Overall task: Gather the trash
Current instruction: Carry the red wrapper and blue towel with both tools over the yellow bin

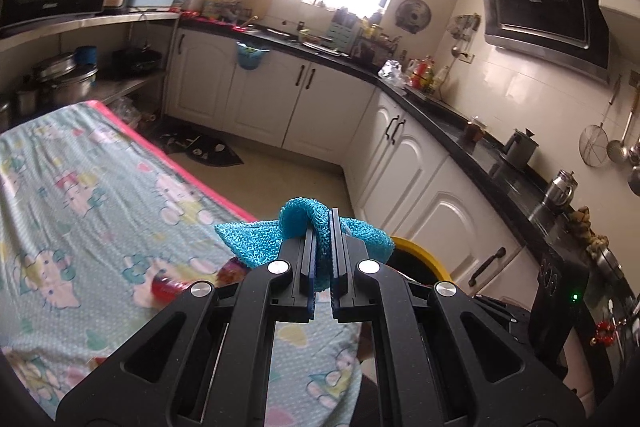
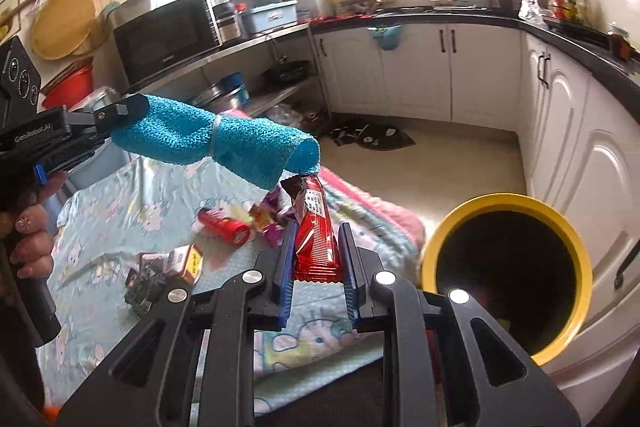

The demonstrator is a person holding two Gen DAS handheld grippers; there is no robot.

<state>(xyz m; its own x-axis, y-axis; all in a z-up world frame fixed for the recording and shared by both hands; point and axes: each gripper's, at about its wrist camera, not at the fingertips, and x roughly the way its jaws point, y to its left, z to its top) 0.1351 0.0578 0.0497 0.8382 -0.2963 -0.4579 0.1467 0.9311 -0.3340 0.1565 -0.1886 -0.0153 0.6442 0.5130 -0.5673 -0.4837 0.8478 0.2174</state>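
My left gripper (image 1: 324, 223) is shut on a blue mesh cloth (image 1: 248, 239), folded over its fingertips and hanging to both sides above the table's near corner. From the right wrist view that cloth (image 2: 224, 143) trails off the left gripper (image 2: 120, 113) toward the middle. My right gripper (image 2: 318, 247) is shut on a red snack wrapper (image 2: 316, 227), which stands up between the blue pads. A yellow-rimmed bin (image 2: 436, 239) gapes black just right of it; its rim (image 1: 420, 251) peeks past the cloth. Still on the table: a red can (image 2: 224, 225), a purple wrapper (image 2: 268, 223) and a small box (image 2: 184, 263).
The table wears a pale cartoon-print cover (image 1: 100, 195) with a pink edge. White cabinets (image 1: 404, 163) under a black counter run along the right and back. A dark mat (image 2: 372, 137) lies on the floor. A person's hand (image 2: 28, 247) grips the left handle.
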